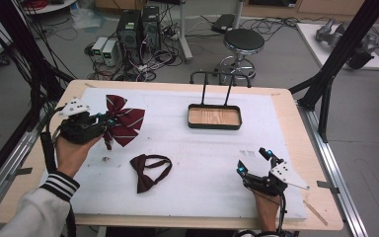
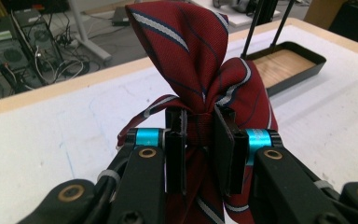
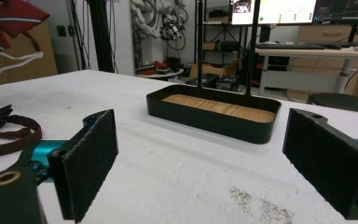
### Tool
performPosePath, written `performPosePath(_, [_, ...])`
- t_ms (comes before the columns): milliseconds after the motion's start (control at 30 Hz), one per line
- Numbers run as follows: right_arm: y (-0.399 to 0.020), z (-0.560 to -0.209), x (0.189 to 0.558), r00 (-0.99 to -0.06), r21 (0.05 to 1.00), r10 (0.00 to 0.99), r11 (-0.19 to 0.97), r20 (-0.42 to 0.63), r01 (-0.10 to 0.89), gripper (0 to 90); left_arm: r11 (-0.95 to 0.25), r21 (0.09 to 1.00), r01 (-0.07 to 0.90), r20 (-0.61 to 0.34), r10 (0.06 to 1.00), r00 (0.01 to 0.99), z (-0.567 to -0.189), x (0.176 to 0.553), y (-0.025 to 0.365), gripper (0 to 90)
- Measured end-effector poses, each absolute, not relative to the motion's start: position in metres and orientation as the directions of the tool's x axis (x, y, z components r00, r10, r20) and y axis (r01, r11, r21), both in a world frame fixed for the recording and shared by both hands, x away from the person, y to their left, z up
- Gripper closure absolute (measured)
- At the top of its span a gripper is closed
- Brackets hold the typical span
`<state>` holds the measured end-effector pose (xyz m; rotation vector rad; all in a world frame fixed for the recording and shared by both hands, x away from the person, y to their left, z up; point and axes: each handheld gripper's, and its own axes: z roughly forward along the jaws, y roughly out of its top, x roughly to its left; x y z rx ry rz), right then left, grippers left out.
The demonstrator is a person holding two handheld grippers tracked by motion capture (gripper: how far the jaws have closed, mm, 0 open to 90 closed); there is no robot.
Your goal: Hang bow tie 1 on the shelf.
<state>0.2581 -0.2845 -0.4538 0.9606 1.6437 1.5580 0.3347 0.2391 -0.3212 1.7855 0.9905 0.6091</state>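
A dark red striped bow tie (image 1: 123, 118) hangs above the white mat at the left, pinched at its knot by my left gripper (image 1: 106, 122). In the left gripper view the jaws (image 2: 200, 140) press on the tie's centre band, its wings (image 2: 186, 51) fanning up above them. A plain maroon bow tie (image 1: 147, 171) with its strap looped lies flat on the mat near the middle front. My right gripper (image 1: 254, 160) rests at the front right, open, nothing between its pads (image 3: 86, 163). A black tray (image 1: 214, 117) with a wooden floor and tall wire handle stands at the back middle.
The white foam mat (image 1: 192, 192) covers most of the wooden table (image 1: 306, 148). Black frame posts (image 1: 343, 44) rise at the right and left. A stool (image 1: 243, 42) and computers (image 1: 138, 29) stand on the floor beyond the far edge.
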Motion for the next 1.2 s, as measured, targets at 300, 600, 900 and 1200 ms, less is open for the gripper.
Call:
performPosePath(300, [-0.285, -0.454, 0.258, -0.506, 0.998, 0.862, 0.015, 0.02, 0.065, 9.4, -0.208, 0.928, 0.307, -0.009, 0.814, 0.58, -0.312, 0.345, 0.22, 75.4])
performPosePath(600, [-0.285, -0.454, 0.258, -0.506, 0.998, 0.862, 0.015, 0.021, 0.065, 9.4, -0.206, 0.931, 0.301, -0.039, 0.765, 0.643, -0.305, 0.358, 0.205, 75.6])
performPosePath(900, [-0.285, -0.454, 0.258, -0.505, 0.998, 0.863, 0.012, 0.023, 0.067, 9.4, -0.2, 0.942, 0.27, -0.025, 0.759, 0.651, -0.295, 0.372, 0.185, 76.0])
performPosePath(1200, [-0.285, -0.454, 0.258, -0.506, 0.998, 0.863, 0.012, 0.023, 0.066, 9.4, -0.18, 0.951, 0.25, -0.036, 0.741, 0.671, -0.291, 0.384, 0.163, 76.0])
